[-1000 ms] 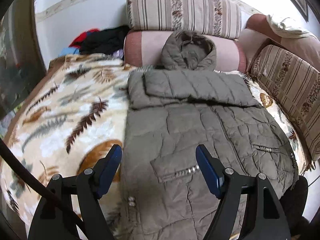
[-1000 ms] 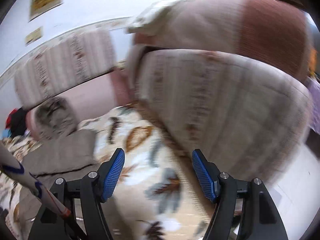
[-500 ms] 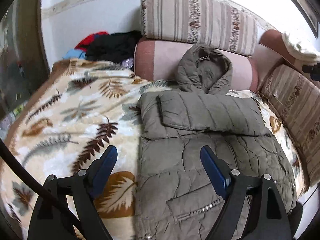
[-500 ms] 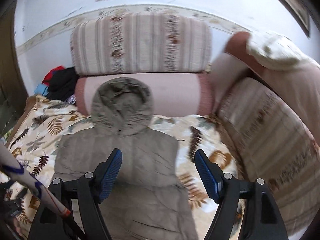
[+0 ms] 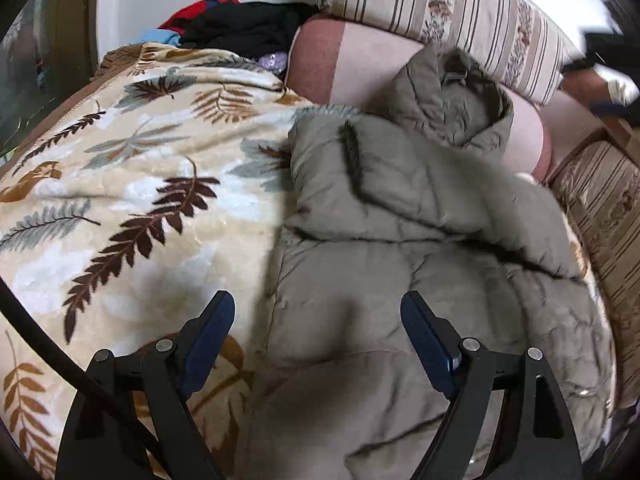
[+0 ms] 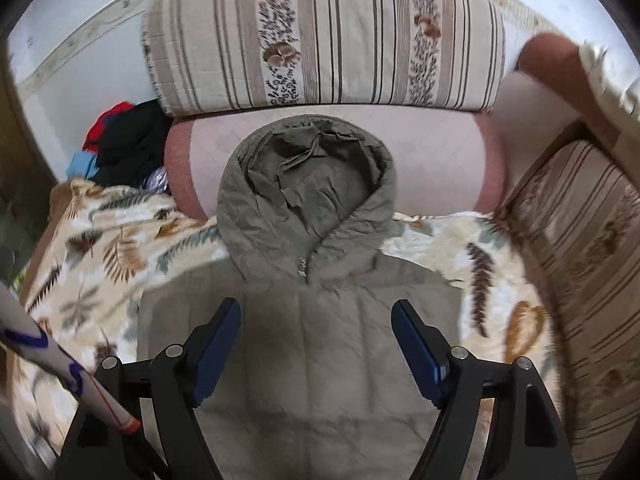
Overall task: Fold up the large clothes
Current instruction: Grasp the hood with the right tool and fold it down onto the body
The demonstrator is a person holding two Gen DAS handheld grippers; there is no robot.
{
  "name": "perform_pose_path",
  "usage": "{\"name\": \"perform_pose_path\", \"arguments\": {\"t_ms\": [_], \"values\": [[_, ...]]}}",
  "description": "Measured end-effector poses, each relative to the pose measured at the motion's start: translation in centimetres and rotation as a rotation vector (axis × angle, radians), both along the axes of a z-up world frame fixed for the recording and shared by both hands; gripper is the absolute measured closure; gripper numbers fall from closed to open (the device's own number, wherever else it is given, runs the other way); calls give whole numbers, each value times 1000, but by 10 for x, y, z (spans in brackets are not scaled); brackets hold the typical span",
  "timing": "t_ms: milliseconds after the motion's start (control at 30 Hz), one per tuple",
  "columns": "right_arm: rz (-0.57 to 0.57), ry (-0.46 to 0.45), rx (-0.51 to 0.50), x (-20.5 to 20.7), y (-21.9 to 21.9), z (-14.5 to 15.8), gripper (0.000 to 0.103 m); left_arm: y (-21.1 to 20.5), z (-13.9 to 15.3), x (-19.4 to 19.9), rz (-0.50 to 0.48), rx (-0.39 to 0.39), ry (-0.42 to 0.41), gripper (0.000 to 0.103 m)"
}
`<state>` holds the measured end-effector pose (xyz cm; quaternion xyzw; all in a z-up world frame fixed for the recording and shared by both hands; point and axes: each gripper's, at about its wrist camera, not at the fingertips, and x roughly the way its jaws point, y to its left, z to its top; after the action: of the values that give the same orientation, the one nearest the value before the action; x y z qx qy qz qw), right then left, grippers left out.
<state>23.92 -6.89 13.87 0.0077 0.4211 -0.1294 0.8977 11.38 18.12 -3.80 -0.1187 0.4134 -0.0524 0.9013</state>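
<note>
An olive hooded puffer jacket (image 5: 420, 200) lies face up on a leaf-print blanket, with its sleeves folded across the chest. The hood (image 6: 308, 184) rests against a pink bolster. My left gripper (image 5: 316, 304) hovers open over the jacket's left edge, one finger above the blanket and the other above the jacket. My right gripper (image 6: 317, 307) hovers open above the jacket (image 6: 320, 380), over the chest just below the hood and zip. Neither gripper has anything between its fingers.
The leaf-print blanket (image 5: 140, 200) covers the seat. A pink bolster (image 6: 440, 160) and a striped cushion (image 6: 320, 32) stand behind, and another striped cushion (image 6: 580, 260) is at the right. A pile of dark and red clothes (image 5: 248, 28) sits at the back left. A white pole (image 6: 60, 364) crosses the lower left.
The left gripper has come down and forward toward the jacket's upper left part. The right gripper has swung from the side cushion to face the hood and chest.
</note>
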Motion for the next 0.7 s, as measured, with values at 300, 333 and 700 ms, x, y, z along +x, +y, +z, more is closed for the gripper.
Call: {"name": "perform_pose_path", "arguments": {"t_ms": [300,333,700], "values": [[-79,-87,234,134,-21,-30,18,11,-39,21,-46,-101,95,19],[-92,-106,260,149,-25,-31,17,10,-41,23,-50,-106,104,19],[-201,-144,388,255,-54,-70,32,-2,-52,31,-82,-99,133,9]]}}
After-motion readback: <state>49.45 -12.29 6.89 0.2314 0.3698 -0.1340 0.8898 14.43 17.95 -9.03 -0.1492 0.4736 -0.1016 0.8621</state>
